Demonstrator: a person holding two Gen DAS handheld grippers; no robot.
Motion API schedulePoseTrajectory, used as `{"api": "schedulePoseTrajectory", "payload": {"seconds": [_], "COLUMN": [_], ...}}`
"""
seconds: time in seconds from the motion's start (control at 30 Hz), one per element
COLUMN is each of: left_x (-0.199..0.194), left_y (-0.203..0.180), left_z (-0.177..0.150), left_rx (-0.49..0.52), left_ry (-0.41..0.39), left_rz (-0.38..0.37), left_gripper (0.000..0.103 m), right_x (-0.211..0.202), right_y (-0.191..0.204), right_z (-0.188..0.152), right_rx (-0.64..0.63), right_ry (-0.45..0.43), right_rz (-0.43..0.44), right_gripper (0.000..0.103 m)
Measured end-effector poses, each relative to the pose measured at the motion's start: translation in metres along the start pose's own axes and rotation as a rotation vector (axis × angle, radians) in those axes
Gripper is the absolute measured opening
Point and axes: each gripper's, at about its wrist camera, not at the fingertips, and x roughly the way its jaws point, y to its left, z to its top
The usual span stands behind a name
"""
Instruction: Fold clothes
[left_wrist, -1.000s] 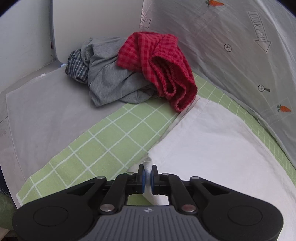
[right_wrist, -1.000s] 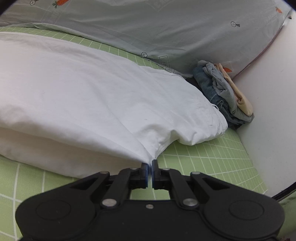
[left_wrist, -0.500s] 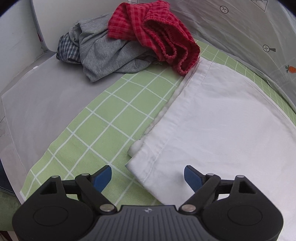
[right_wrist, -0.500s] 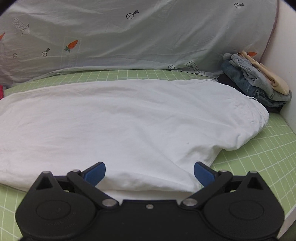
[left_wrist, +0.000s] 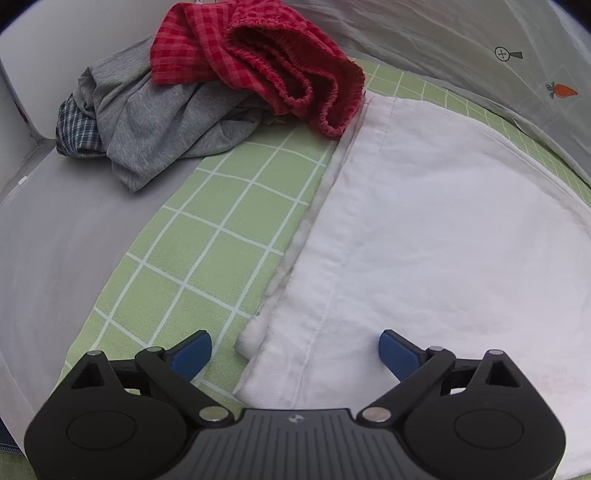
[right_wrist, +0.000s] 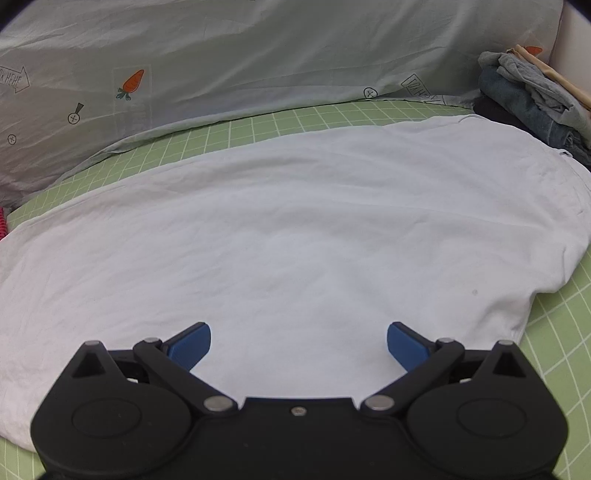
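Note:
A white garment (left_wrist: 436, 229) lies folded flat on the green checked sheet (left_wrist: 214, 221); its hemmed corner sits between the blue pads of my left gripper (left_wrist: 295, 352), untouched by them. The left jaws are still opening and stand wide. In the right wrist view the same white garment (right_wrist: 295, 229) spreads across the bed, and my right gripper (right_wrist: 298, 345) hovers over its near edge, open wide with only flat cloth below.
A heap of unfolded clothes, red checked (left_wrist: 258, 59), grey (left_wrist: 147, 122) and dark plaid (left_wrist: 75, 125), lies at the back left. Folded jeans and tops (right_wrist: 535, 96) are stacked at the far right by the wall. A grey carrot-print duvet (right_wrist: 258, 55) runs along the back.
Both grippers were shut on the white garment's edge and have opened wide, letting it drop flat. The left gripper sank toward the corner; the right swung to face the garment squarely.

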Motion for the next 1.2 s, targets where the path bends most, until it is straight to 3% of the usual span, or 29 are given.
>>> {"api": "schedulePoseTrajectory", "payload": {"seconds": [0.4, 0.53, 0.87, 1.2], "left_x": [0.001, 0.001, 0.001, 0.0], "left_y": [-0.001, -0.002, -0.006, -0.011], "left_z": [-0.005, -0.005, -0.014, -0.022], "left_rx": [0.0, -0.01, -0.053, -0.126], "left_ry": [-0.04, -0.041, -0.1, -0.139], "left_rz": [0.012, 0.023, 0.055, 0.1], "left_gripper": [0.103, 0.103, 0.103, 0.103], "right_x": [0.025, 0.028, 0.026, 0.026], "right_y": [-0.008, 0.005, 0.006, 0.006], "right_z": [-0.019, -0.027, -0.046, -0.043], "right_rx": [0.044, -0.06, -0.044, -0.043], "right_ry": [-0.046, -0.076, -0.225, -0.228], "right_rz": [-0.01, -0.06, -0.08, -0.077], "right_gripper": [0.103, 0.103, 0.103, 0.103]}}
